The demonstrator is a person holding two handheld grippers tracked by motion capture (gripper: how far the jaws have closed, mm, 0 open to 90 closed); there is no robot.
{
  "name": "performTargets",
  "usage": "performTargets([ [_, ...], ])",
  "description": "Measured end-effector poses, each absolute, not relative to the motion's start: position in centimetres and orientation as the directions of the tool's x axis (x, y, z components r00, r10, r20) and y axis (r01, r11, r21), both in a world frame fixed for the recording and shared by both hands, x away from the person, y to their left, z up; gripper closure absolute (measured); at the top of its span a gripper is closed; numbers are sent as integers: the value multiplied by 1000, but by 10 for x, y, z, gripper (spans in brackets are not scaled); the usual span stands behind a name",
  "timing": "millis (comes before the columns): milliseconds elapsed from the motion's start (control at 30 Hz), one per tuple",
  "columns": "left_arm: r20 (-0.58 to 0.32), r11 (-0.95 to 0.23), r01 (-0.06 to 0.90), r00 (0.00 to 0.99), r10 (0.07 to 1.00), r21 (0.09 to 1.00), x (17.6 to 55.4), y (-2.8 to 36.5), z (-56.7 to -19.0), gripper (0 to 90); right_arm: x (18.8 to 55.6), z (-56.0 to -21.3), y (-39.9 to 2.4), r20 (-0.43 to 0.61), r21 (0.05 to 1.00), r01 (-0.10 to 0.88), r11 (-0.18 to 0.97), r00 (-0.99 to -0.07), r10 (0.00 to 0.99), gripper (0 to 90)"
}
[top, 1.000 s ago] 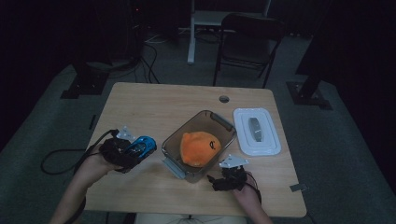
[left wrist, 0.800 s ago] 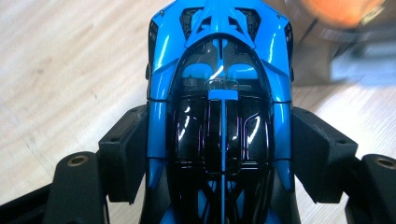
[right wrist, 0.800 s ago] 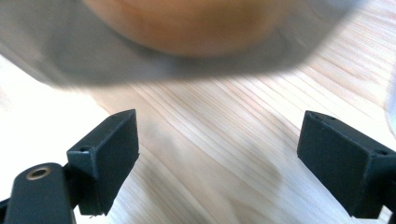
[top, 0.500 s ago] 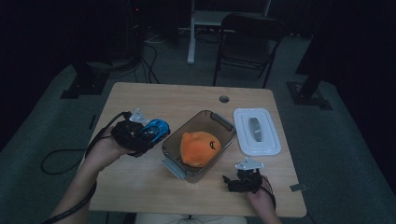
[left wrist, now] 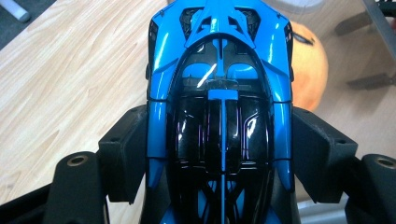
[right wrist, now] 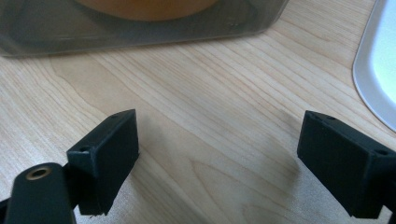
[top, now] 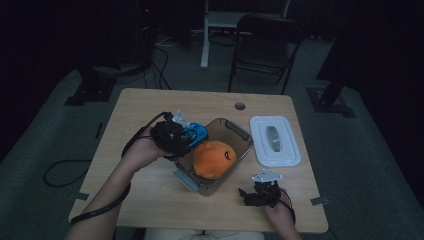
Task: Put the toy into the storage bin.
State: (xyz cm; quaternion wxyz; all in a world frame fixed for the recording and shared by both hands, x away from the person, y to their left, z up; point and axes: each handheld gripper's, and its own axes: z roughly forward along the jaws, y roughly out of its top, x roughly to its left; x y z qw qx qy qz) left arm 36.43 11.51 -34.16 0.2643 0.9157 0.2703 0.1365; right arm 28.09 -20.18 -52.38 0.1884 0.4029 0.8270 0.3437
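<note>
High view: left tongs clamping toy car over container.

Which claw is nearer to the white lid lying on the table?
Right. The right claw rests just below the white lid; the left claw, gripping the blue car, is across the container.

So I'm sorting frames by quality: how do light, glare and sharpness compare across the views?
High view: dim, room dark beyond the table. Left gripper view: bright, with glare streaks on the blue toy car. Right gripper view: well lit, soft shadows by the fingers, container blurred.
</note>
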Motion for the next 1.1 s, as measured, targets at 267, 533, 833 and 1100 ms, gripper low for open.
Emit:
performTargets([
  [267,59,-701,420,834,548,577,373,83,-346,289,281,-524,-202,-31,719,538,440,-608,793,123],
  [533,29,-714,428,848,530,554,383,63,-362,289,281,-524,-203,-28,722,536,438,-610,792,123],
  [833,47,-738,442,842,537,510,391,54,-381,288,281,-525,-203,-26,717,538,444,-615,788,123],
  [1100,46,-737,428,850,525,523,392,51,-388,191,281,-525,-203,-24,716,539,442,-615,788,123],
])
